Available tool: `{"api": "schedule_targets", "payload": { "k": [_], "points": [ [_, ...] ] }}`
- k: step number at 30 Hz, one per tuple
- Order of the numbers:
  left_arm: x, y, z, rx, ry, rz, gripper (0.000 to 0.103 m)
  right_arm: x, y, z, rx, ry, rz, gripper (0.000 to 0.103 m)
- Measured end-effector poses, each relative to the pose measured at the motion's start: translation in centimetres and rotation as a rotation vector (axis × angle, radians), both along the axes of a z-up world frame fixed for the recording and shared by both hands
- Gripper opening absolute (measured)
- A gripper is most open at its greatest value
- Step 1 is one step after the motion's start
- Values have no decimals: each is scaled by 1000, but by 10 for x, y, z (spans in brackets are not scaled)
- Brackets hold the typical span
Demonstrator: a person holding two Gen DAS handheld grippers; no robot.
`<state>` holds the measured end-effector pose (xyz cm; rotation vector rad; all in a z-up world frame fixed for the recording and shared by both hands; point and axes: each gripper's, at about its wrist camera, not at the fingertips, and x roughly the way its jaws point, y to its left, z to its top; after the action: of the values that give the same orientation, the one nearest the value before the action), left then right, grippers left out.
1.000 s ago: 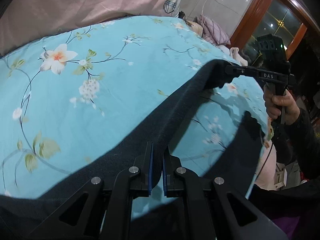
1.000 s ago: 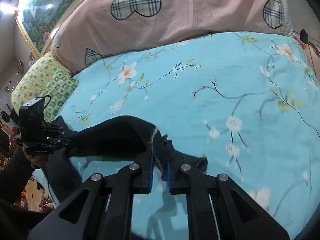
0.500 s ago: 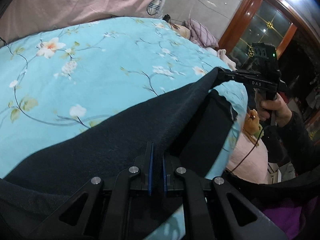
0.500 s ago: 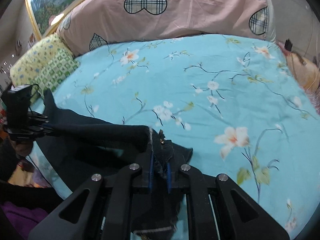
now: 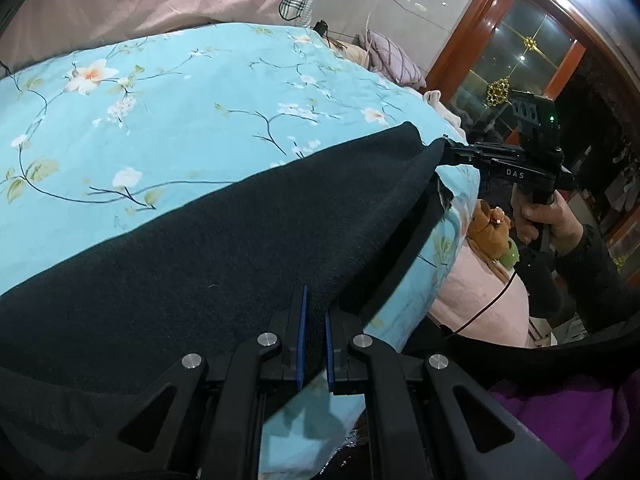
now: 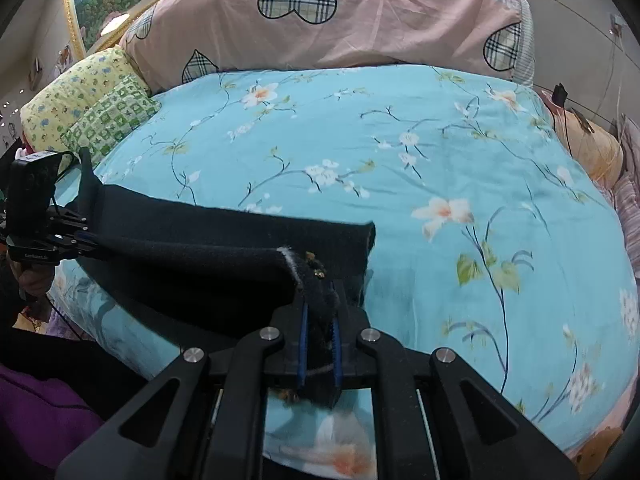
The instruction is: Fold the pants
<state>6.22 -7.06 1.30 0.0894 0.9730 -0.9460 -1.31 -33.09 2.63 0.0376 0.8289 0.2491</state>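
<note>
Along the bed's (image 6: 400, 128) near edge, the pants (image 5: 200, 264) hang stretched between both grippers, left (image 5: 314, 340) and right (image 6: 319, 344) each clenched on cloth. Spreading step, I judge; next, lay them flat.

Pants (image 5: 224, 264) now flatter on bedspread (image 5: 192, 128)

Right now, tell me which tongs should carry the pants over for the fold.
Probably the right tongs: they pinch the raised end of the pants, with bare bed ahead. The left tongs grip the other end.
</note>
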Motion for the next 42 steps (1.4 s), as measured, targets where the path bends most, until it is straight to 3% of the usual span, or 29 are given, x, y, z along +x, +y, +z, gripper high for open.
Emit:
{"api": "schedule_targets", "payload": {
  "k": [4,12,14,17,19,25,30,42],
  "points": [
    [-6,-4,-7,-3,8,-15,6,-13,2,-3,-3,0,-16,10],
    [-3,-7,-40,7,69,-6,7,-16,1,-35,-12,98,-44,9],
    [-4,-4,-38,-3,71,3,13,-16,4,-38,-29,115,-41,11],
    [-6,-1,-38,-11,78,10,17,-23,8,-32,-70,120,-41,26],
    [-9,1,-39,-15,82,19,19,-28,9,-28,-68,126,-40,54],
    [-20,16,-34,-52,84,79,30,-46,18,2,8,44,-15,59],
    [-26,48,-32,-68,87,195,31,-31,49,12,84,5,62,59],
    [-48,176,-27,-156,97,588,32,13,171,-14,180,41,348,59]
  ]
}}
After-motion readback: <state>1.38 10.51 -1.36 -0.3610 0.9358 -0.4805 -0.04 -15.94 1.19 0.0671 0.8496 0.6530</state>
